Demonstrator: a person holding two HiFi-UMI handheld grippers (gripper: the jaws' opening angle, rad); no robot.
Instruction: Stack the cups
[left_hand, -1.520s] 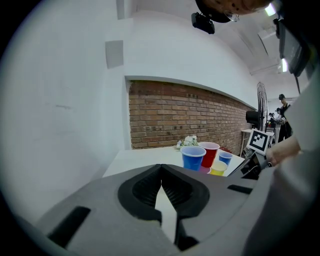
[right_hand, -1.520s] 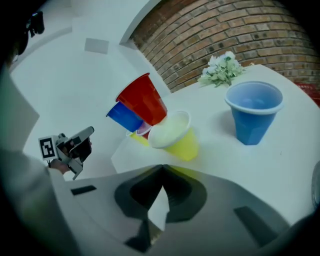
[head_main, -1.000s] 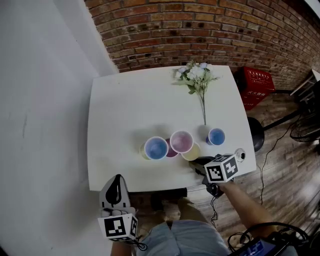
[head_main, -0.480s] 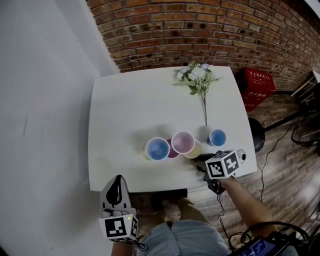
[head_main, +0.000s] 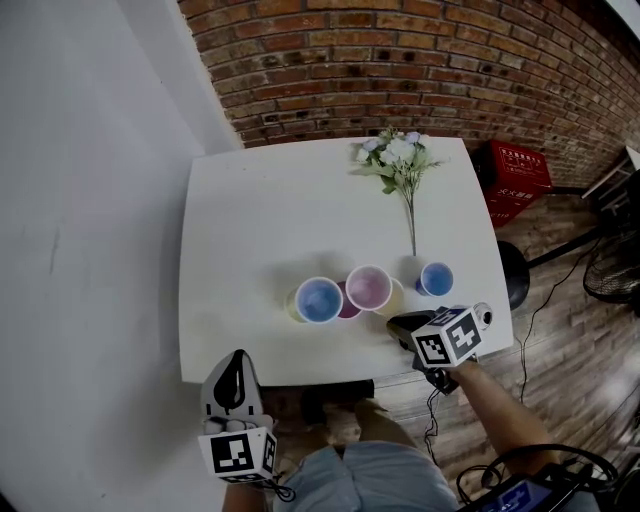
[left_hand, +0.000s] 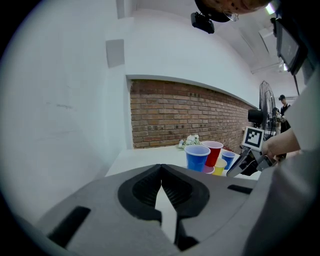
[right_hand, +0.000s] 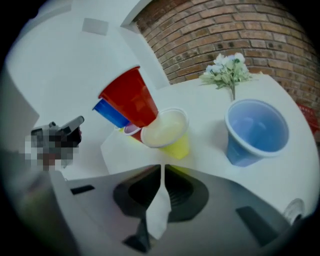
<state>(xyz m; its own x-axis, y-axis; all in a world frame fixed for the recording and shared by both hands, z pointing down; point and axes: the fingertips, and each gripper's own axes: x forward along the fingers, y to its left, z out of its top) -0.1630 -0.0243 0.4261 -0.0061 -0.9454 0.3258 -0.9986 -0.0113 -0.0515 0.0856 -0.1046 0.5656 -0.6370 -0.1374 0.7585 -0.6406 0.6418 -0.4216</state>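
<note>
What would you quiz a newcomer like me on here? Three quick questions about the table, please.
1. Which cup stands apart from the cluster on the table? A red cup, B small blue cup, C yellow cup.
2. True or false: the flowers lie on the table's far side, toward the brick wall.
3. What colour is the crate on the floor?
Key: 1 B; 2 true; 3 red.

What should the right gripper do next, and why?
Probably open wider and ease onto the rim of the yellow cup: the right gripper sits just short of it, its jaws have just been opening, are barely apart, and hold nothing.
</note>
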